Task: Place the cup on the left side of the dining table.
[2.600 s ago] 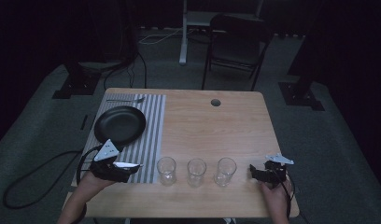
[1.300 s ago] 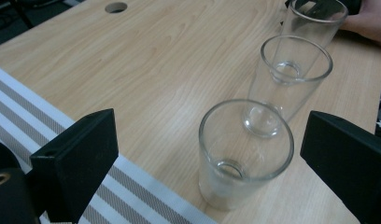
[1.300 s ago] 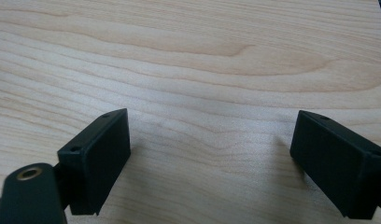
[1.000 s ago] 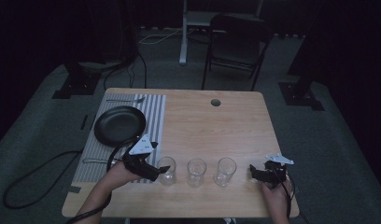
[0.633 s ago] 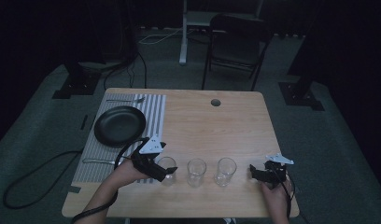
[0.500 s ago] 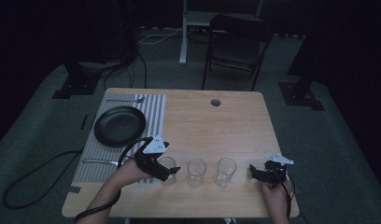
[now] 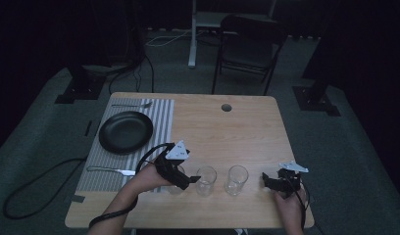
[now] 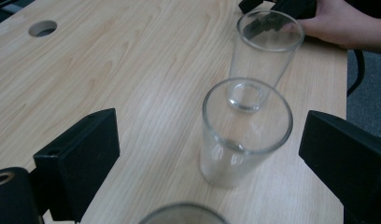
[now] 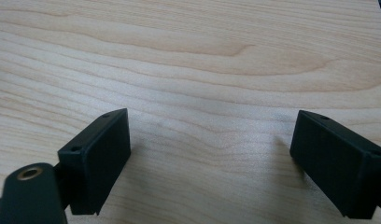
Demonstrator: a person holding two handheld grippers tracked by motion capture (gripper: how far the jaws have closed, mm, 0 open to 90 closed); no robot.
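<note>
Three clear drinking glasses stand in a row near the table's front edge: left glass [image 7: 174, 182], middle glass [image 7: 206, 180], right glass [image 7: 236, 179]. My left gripper [image 7: 192, 180] is open and reaches over the left glass toward the middle one. In the left gripper view, the left glass's rim [image 8: 184, 212] shows low between the wide jaws of the left gripper [image 8: 212, 158]. The middle glass [image 8: 244, 135] stands just ahead, the right glass [image 8: 263, 56] behind it. My right gripper [image 7: 266, 181] rests open on the table right of the glasses; the right gripper [image 9: 209, 154] has bare wood between its jaws.
A black plate [image 7: 125, 131] lies on a striped placemat [image 7: 161, 112] at the left, with a fork [image 7: 132, 105] behind it and a knife [image 7: 112, 171] in front. A round hole [image 7: 226, 107] pierces the tabletop. A chair [image 7: 247, 44] stands beyond the table.
My left gripper has moved right from the placemat's front edge to the left glass, reaching toward the middle glass. The right gripper and the glasses have stayed put.
</note>
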